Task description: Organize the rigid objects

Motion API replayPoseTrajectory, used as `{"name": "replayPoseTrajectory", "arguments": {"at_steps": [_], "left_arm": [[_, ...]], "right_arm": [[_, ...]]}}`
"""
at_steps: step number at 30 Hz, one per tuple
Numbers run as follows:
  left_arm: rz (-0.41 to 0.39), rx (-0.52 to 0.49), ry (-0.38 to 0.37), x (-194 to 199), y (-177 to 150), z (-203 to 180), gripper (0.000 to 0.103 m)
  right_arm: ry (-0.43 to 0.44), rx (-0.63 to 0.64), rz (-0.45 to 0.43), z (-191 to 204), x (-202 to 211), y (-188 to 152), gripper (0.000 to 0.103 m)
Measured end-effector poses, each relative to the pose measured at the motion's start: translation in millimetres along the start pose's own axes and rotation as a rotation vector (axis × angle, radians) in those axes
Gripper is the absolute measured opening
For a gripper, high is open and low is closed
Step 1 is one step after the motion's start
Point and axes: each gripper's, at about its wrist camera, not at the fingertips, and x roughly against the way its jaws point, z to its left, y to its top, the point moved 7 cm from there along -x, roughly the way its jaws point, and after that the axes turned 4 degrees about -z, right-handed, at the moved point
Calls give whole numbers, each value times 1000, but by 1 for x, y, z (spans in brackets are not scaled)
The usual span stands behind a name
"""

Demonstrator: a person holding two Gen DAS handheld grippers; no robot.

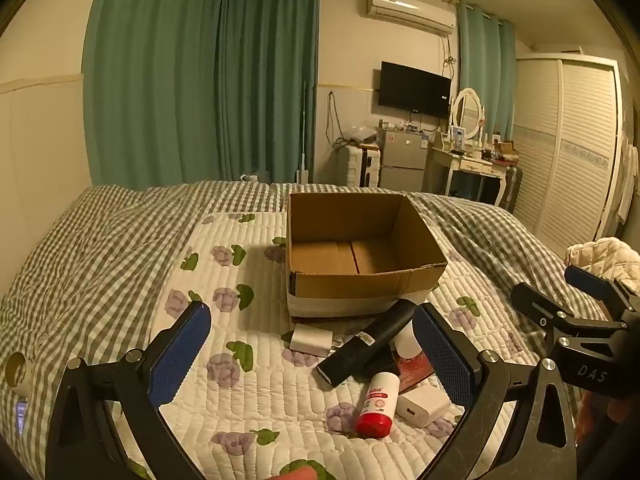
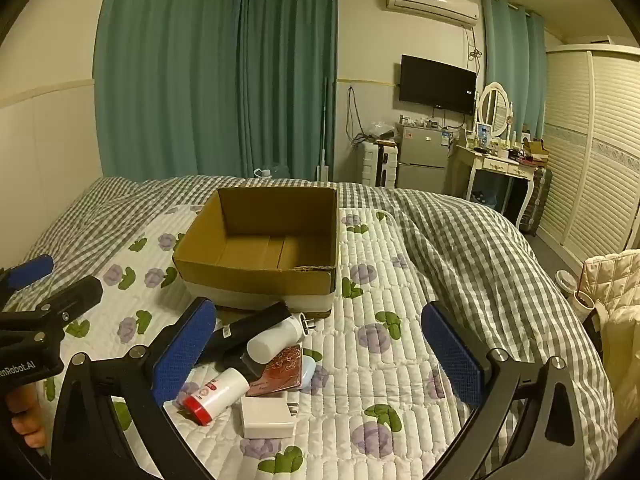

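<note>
A small heap of rigid objects lies on the quilted floral blanket (image 2: 360,364), just in front of the cardboard box (image 2: 260,276). The box stands open, and no objects show on the part of its brown floor that is visible; its near wall has a white band along the bottom.

In the heap, a long black cylinder (image 2: 248,330) lies tilted, its far end close to the box's near wall. A white cylinder with a plug-like tip (image 2: 276,340) rests across it. Under both sits a flat reddish-brown patterned piece (image 2: 280,372), with a pale blue item (image 2: 309,372) just beside its right edge. Nearer the cameras lie a white bottle with a red cap (image 2: 218,394), on its side, and a white charger block (image 2: 268,416) with 2 prongs, touching or nearly touching the bottle. In the left wrist view another white charger (image 1: 311,340) lies to the left of the black cylinder, close to the box.

The left gripper (image 1: 312,354) hangs over the heap with its 2 blue-padded fingers spread wide, grasping nothing. The right gripper (image 2: 320,354) is likewise spread wide and empty, the heap lying toward its left finger.

The blanket covers a bed with a grey checked duvet (image 2: 460,248). Behind it hang green curtains (image 2: 216,72).
</note>
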Motion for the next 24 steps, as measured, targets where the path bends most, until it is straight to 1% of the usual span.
{"name": "replayPoseTrajectory", "arguments": {"at_steps": [2,5,6,10,12,14,24], "left_arm": [[3,-12,1,-1,2,0,103],[15,-26,15,-5,2,3,103],[14,-26,8,-5,3,-4,103],[28,-30,-4,-9,3,-6,103],[25,-28,-2,-10,4,-6,103],[2,-30,4,-2,0,-3,103],[-4,-32,10,-1,1,-3,103]], "right_arm": [[6,-10,18,0,-1,-1,103],[9,-7,14,1,-1,-1,103],[9,-9,18,1,-2,-1,103],[3,-7,15,1,-2,-2,103],[5,-10,16,0,-4,-8,103],[5,-10,19,-1,-2,-7,103],[2,-4,27,1,-5,-6,103]]}}
